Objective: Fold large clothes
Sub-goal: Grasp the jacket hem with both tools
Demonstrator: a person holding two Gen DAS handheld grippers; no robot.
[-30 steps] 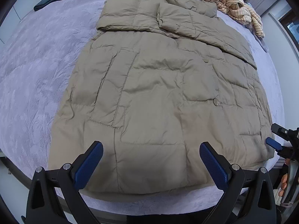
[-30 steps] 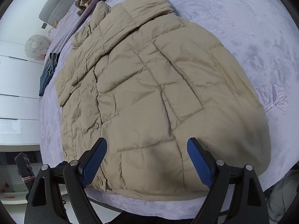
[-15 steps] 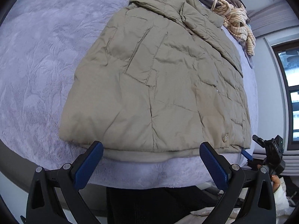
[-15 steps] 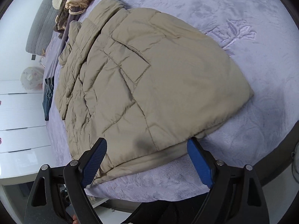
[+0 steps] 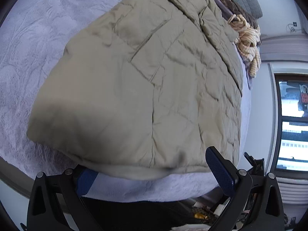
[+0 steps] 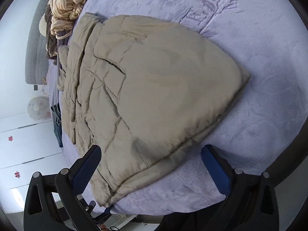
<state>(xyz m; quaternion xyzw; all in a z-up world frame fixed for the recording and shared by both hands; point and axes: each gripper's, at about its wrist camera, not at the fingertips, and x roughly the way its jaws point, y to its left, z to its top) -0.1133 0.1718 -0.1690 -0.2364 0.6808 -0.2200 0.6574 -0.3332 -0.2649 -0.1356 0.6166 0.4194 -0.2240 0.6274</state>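
Note:
A khaki quilted coat [image 5: 146, 88] lies flat on a lavender bedspread [image 5: 28, 48], collar at the far end and hem toward me. My left gripper [image 5: 153, 175] is open and low at the hem's left part; the hem edge overlaps its left pad [image 5: 86, 179], and the right pad [image 5: 219, 171] stands free. In the right wrist view the coat [image 6: 163, 88] runs slantwise. My right gripper [image 6: 152, 169] straddles the hem near its right corner, its jaws opening and no pad pressing the fabric.
A heap of striped beige knitwear [image 6: 71, 5] lies past the collar by a grey headboard [image 6: 36, 44]. Dark jeans [image 6: 56, 121] lie at the bed's far side, with white drawers [image 6: 19, 144] beyond. A window [image 5: 292, 125] is on the right. The bed edge runs just under both grippers.
Both views have rolled and dropped closer to the coat's hem, which now lies between each pair of fingers. The right fingers stand slightly wider apart.

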